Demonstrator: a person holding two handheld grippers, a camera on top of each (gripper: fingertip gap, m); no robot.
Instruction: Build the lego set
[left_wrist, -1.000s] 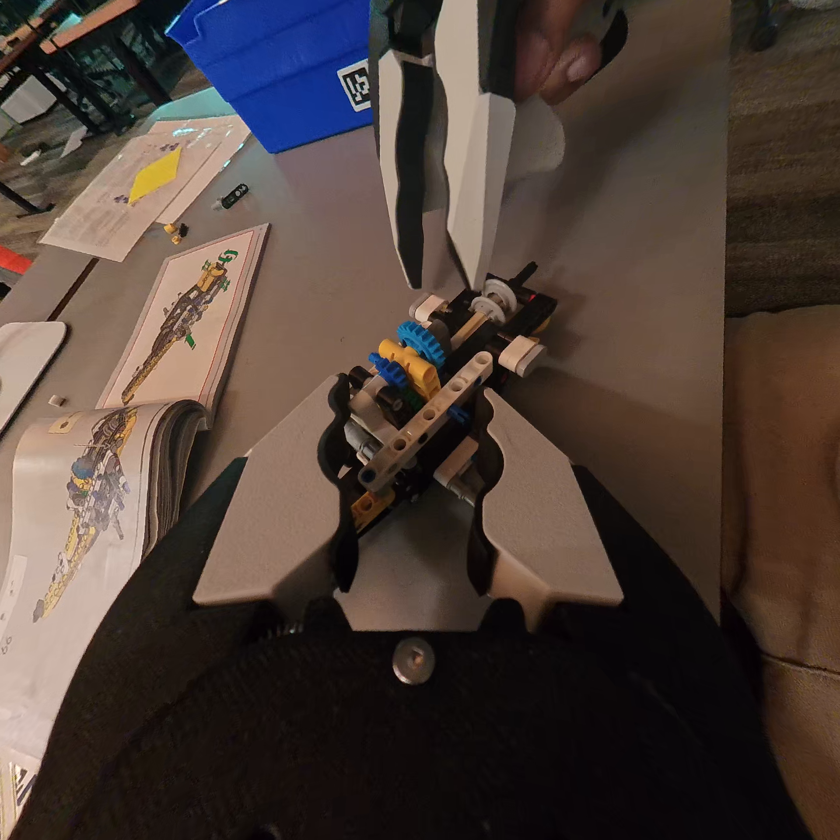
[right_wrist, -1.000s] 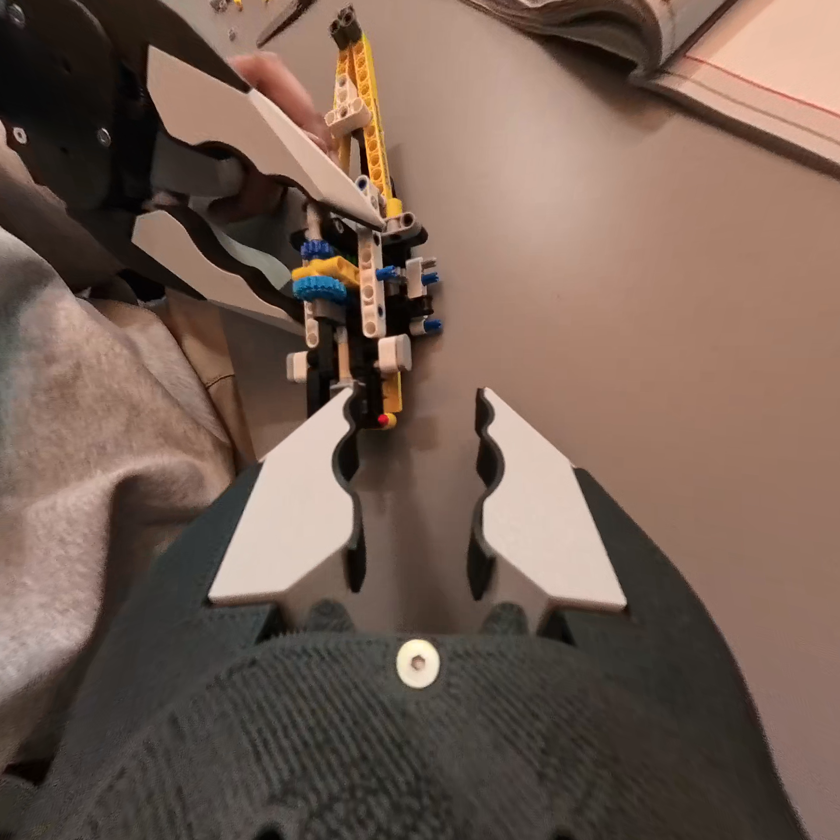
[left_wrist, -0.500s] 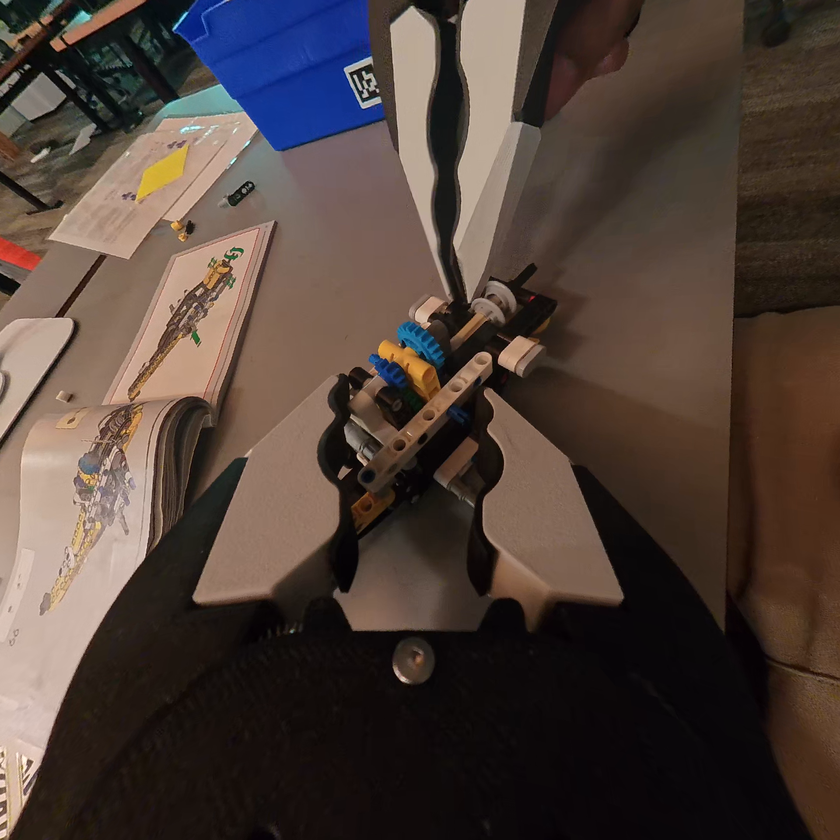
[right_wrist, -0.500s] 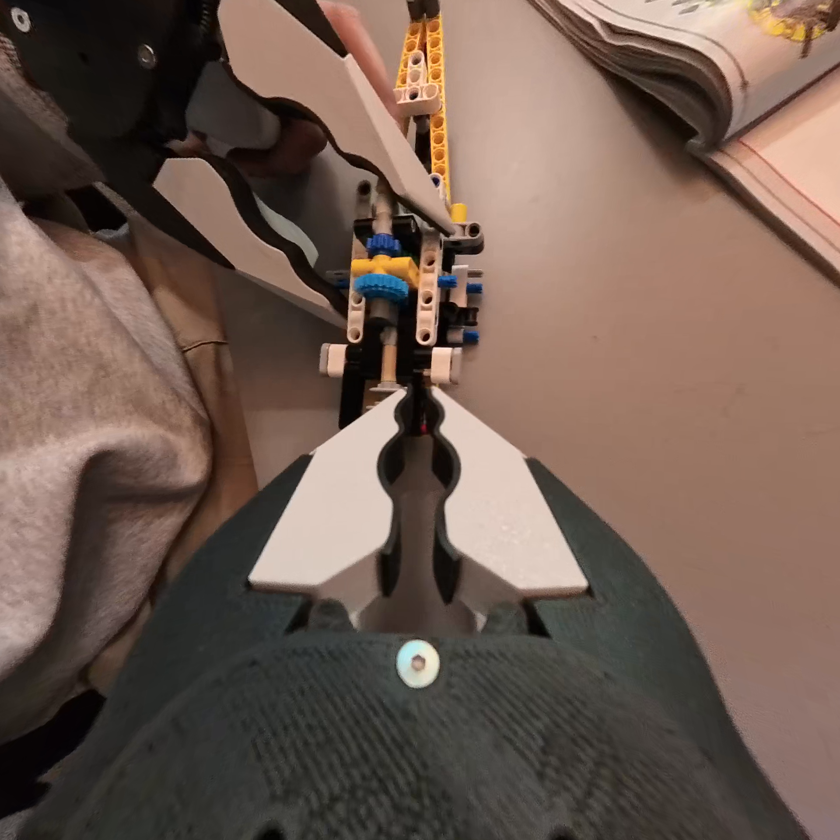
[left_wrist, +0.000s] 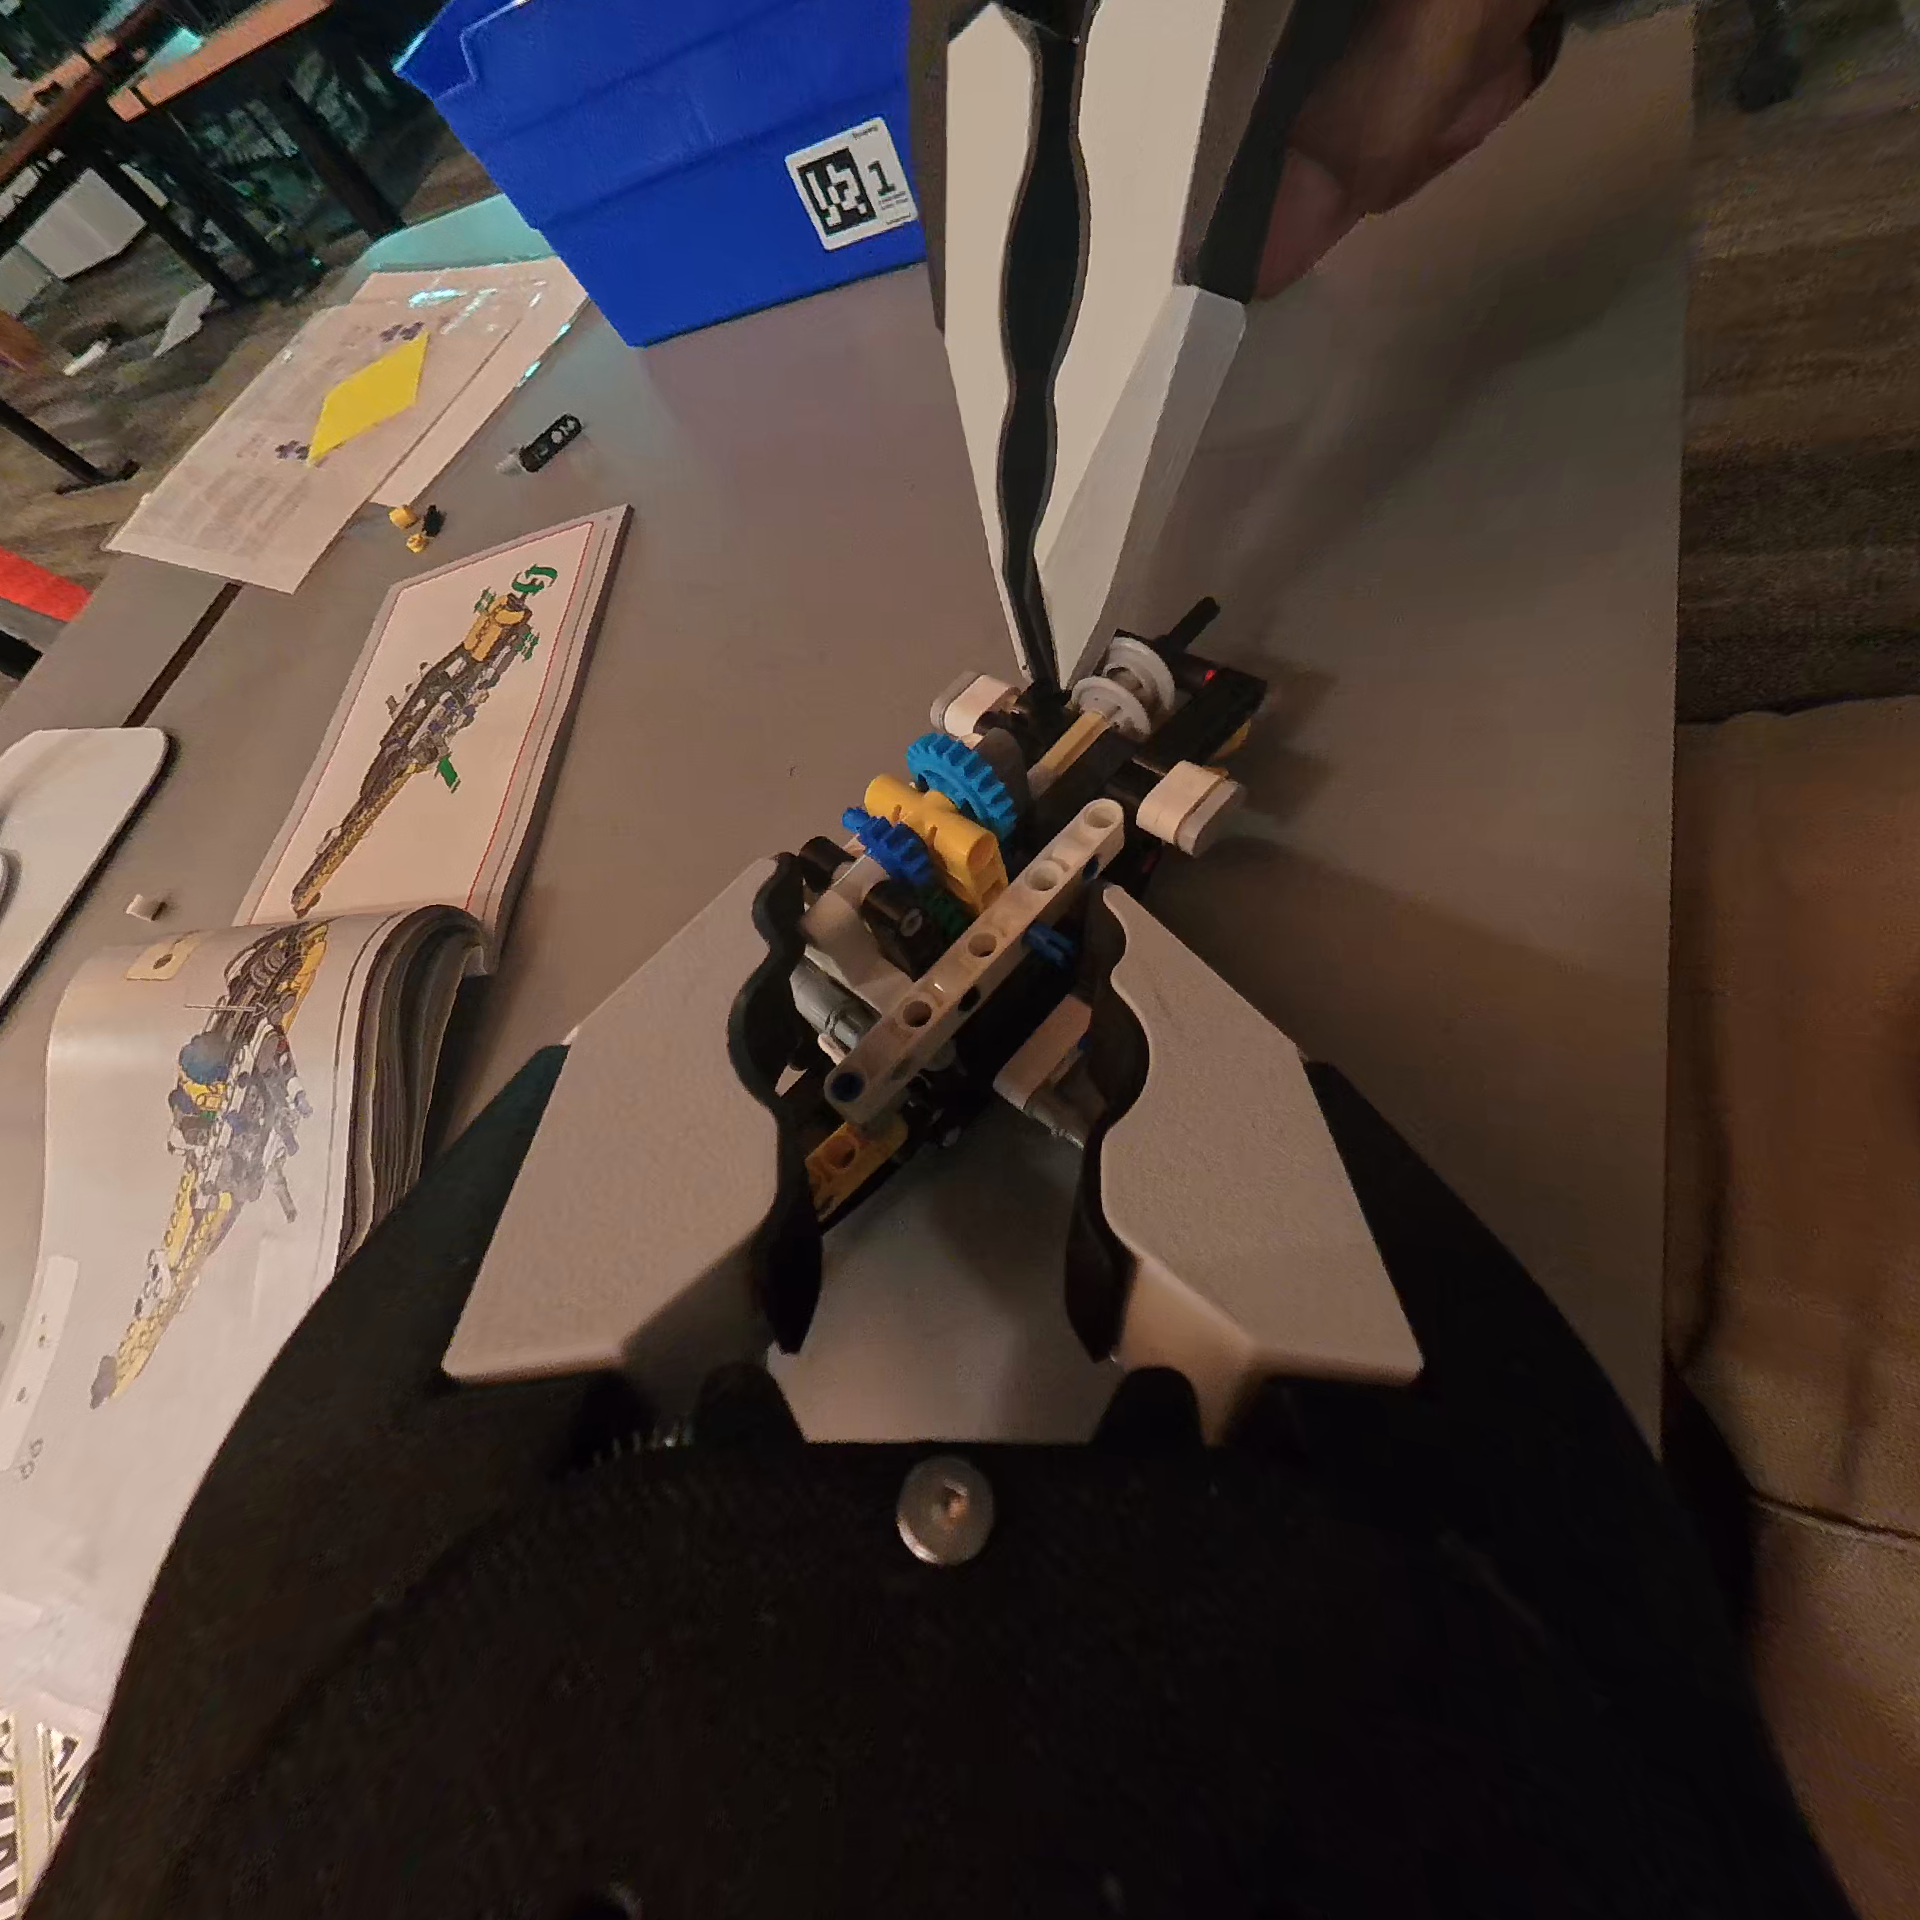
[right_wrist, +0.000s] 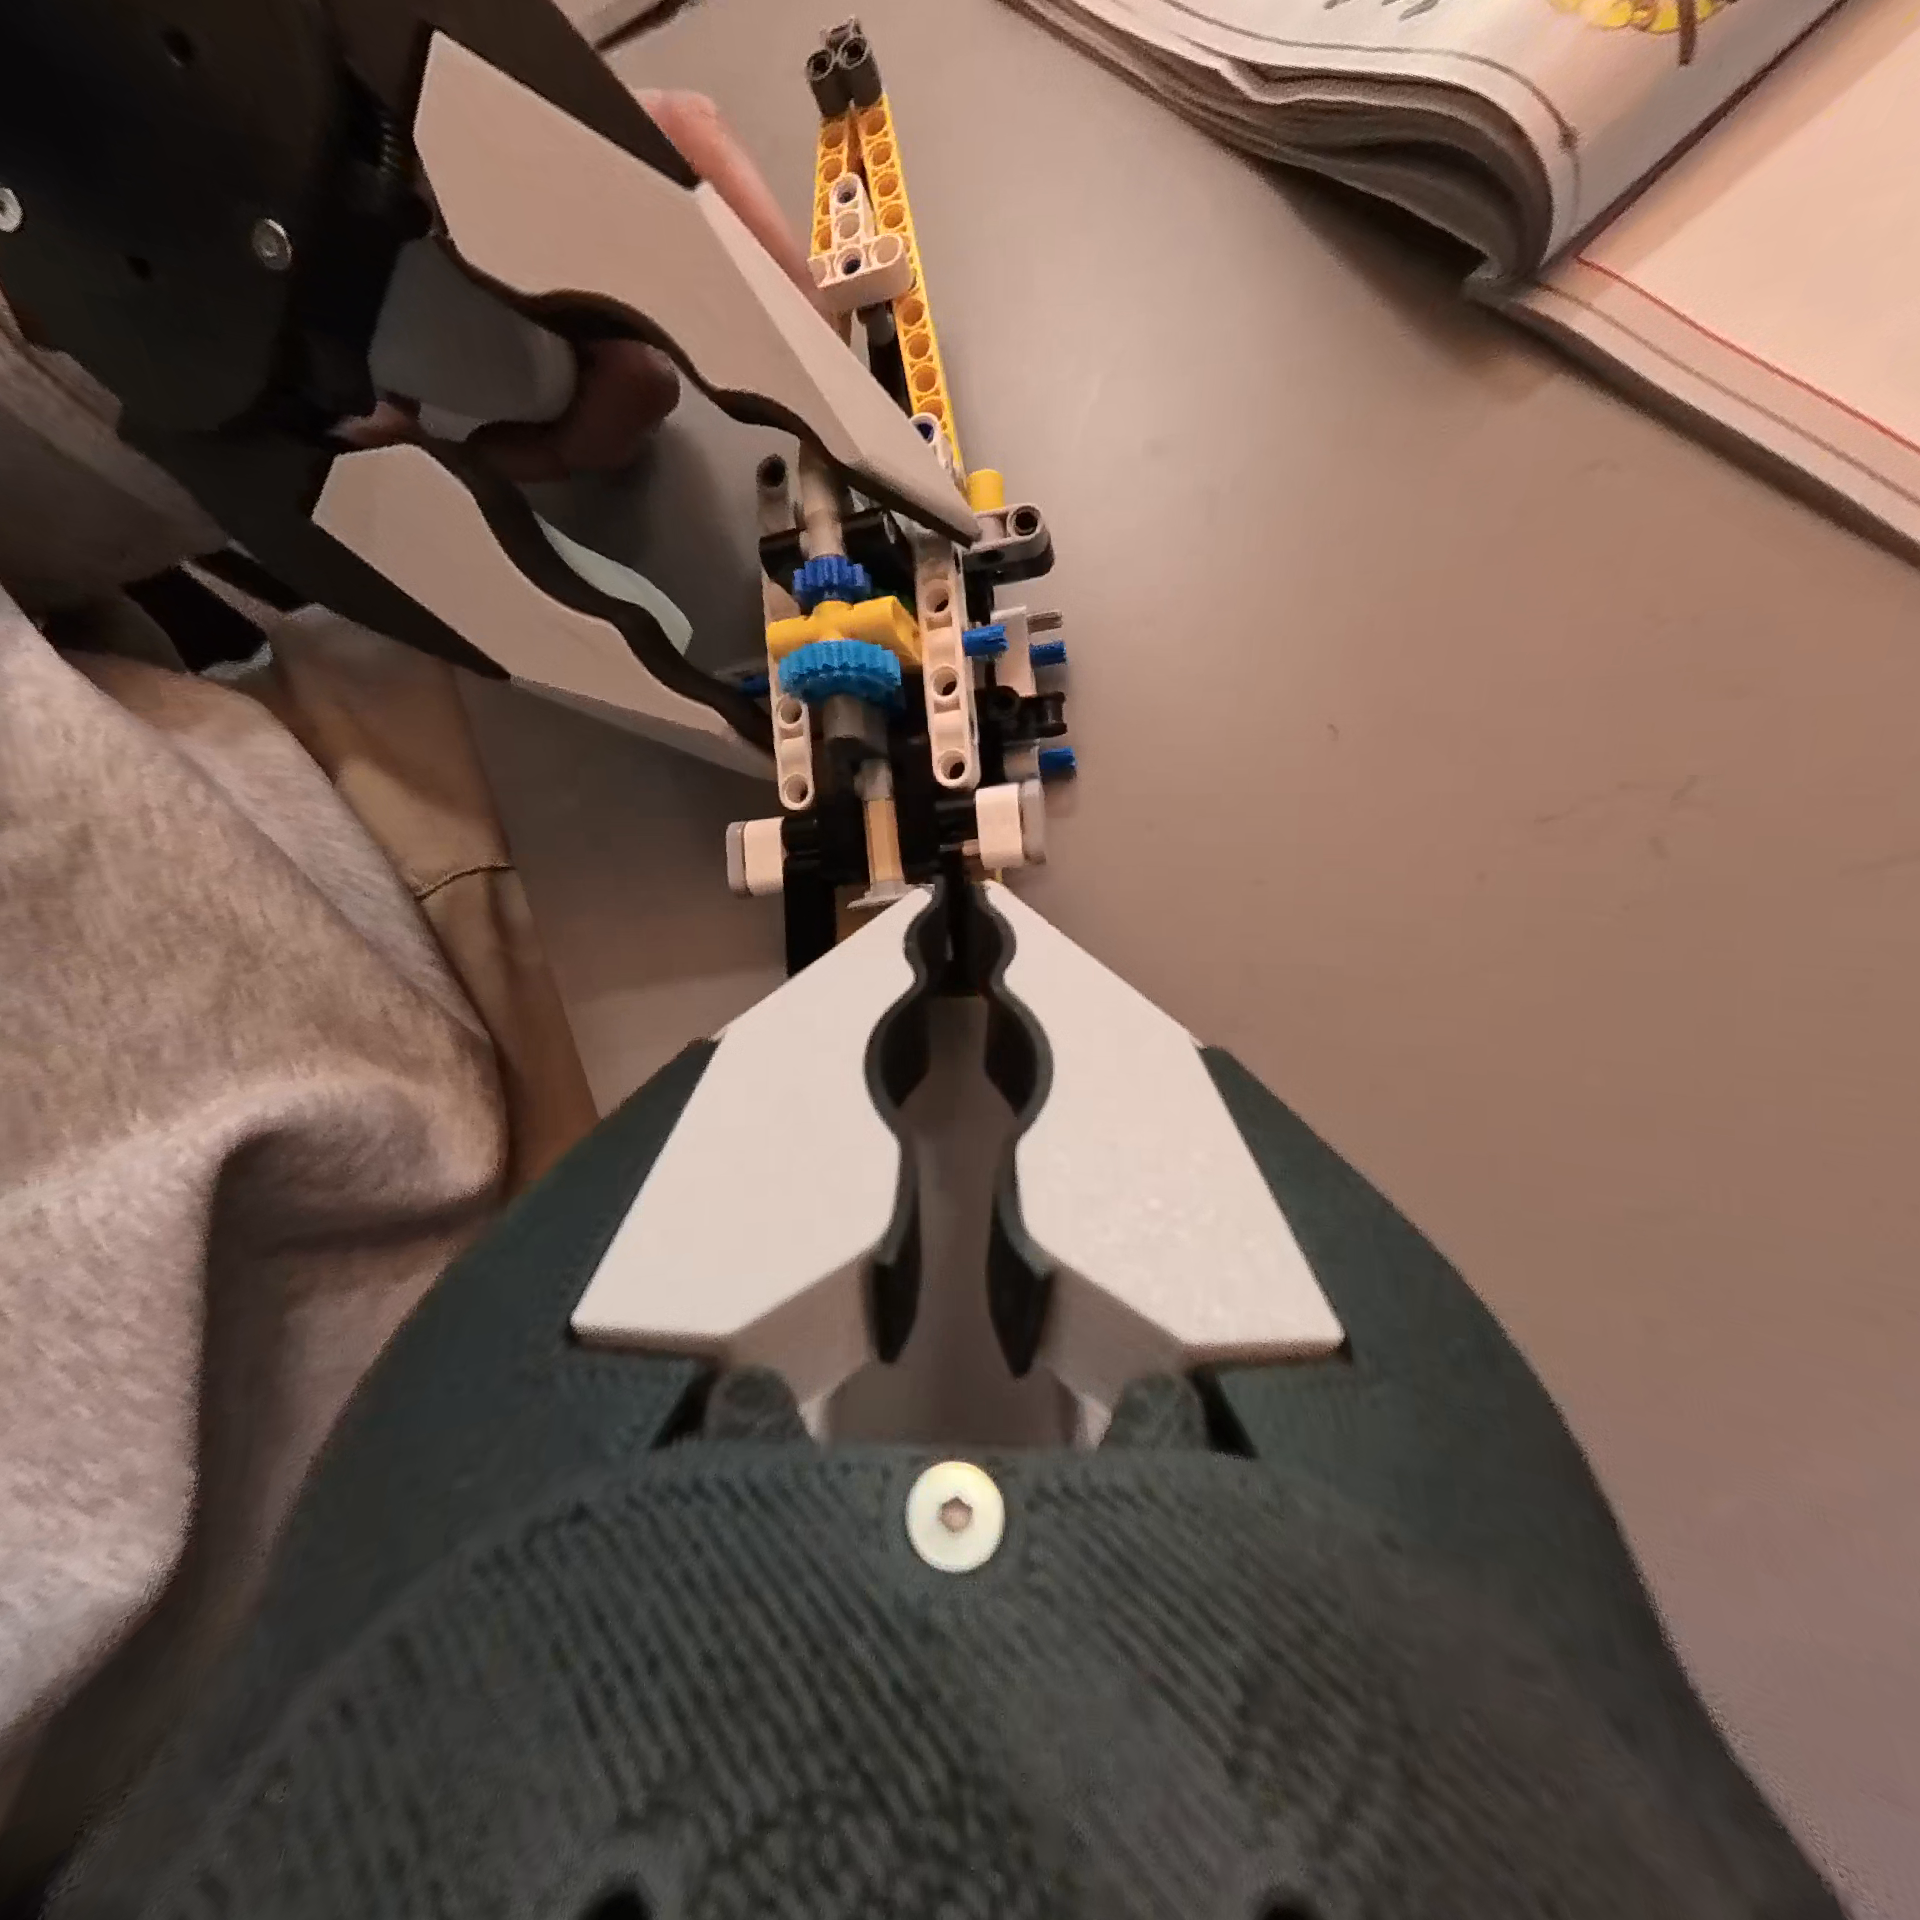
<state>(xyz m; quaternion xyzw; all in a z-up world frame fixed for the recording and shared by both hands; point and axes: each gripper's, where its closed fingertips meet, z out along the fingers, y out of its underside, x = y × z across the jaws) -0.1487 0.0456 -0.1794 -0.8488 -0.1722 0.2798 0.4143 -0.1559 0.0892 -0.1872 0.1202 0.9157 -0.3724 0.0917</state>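
Grey left gripper (left_wrist: 940, 1049) clamps the Lego model (left_wrist: 997, 883), steadying it; right gripper (right_wrist: 954, 914) pinches its black end piece (right_wrist: 961, 940).

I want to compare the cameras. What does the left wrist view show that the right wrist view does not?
Only the left wrist view shows the blue bin, loose sheets and small stray parts. Only the right wrist view shows the model's long yellow boom and a pink sleeve. Both show the lego model, both grippers, the open manual and the grey table.
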